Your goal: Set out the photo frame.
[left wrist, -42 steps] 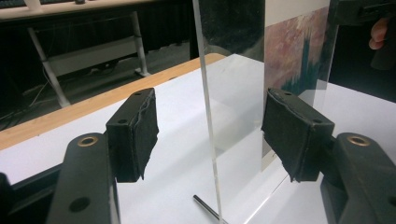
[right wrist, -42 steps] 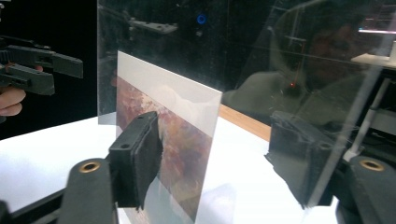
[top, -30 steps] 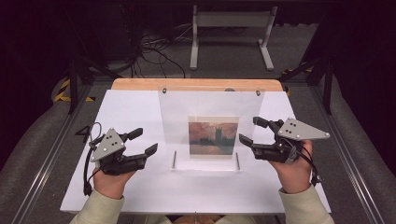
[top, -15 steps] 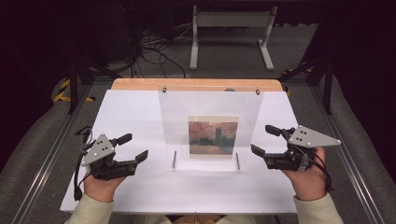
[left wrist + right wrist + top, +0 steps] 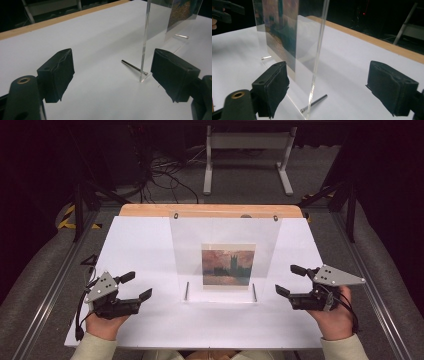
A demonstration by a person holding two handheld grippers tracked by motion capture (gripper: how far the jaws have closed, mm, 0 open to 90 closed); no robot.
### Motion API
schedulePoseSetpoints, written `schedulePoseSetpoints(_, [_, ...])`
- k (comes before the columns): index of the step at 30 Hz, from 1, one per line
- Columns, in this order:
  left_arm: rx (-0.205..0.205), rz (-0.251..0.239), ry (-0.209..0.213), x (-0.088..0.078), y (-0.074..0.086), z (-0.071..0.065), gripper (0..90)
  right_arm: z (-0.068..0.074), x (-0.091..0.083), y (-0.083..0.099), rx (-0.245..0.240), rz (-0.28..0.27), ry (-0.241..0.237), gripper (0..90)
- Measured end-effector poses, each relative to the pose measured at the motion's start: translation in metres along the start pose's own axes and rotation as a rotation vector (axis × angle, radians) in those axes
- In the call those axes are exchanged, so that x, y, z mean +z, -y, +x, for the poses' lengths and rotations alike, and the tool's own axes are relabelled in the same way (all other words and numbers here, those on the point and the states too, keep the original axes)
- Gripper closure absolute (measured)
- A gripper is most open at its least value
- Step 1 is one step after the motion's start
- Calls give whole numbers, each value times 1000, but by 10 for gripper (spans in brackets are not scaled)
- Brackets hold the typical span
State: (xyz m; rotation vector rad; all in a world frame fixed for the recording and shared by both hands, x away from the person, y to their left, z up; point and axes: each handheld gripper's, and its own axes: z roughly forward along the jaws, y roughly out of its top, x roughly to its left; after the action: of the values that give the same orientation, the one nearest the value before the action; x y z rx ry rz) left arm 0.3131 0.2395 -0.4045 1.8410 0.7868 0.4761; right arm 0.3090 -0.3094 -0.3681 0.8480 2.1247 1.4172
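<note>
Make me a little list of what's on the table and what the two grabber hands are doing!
main thing: clear picture frame standing upright mid-table
inside it: painting in orange and dark tones
feet: two metal pins at the frame's base
left gripper: jaws open, nothing between them, left of the frame, not touching
right gripper: jaws open, nothing between them, right of the frame, not touching
surface: white table with a wooden back edge

High view sits above my side, looking forward and down over the whole bench [image 5: 140,240]. My left gripper view rides low, close, facing the clear frame's [image 5: 145,37] edge. My right gripper view does the same from the opposite side. All three share the frame and its picture [image 5: 228,266].
</note>
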Motion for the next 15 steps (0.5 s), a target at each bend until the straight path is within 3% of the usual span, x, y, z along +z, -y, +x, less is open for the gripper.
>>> schedulePoseSetpoints(7, [-17, 27, -18, 7, 15, 10, 191, -8, 1, 23, 25, 18, 4, 164])
schedulePoseSetpoints(10, [-8, 74, -29, 17, 24, 13, 192, -10, 4, 33, 31, 30, 7, 163])
schedulePoseSetpoints(15, [-20, 114, -10, 28, 30, 11, 196, -14, 9, 46, 49, 47, 17, 163])
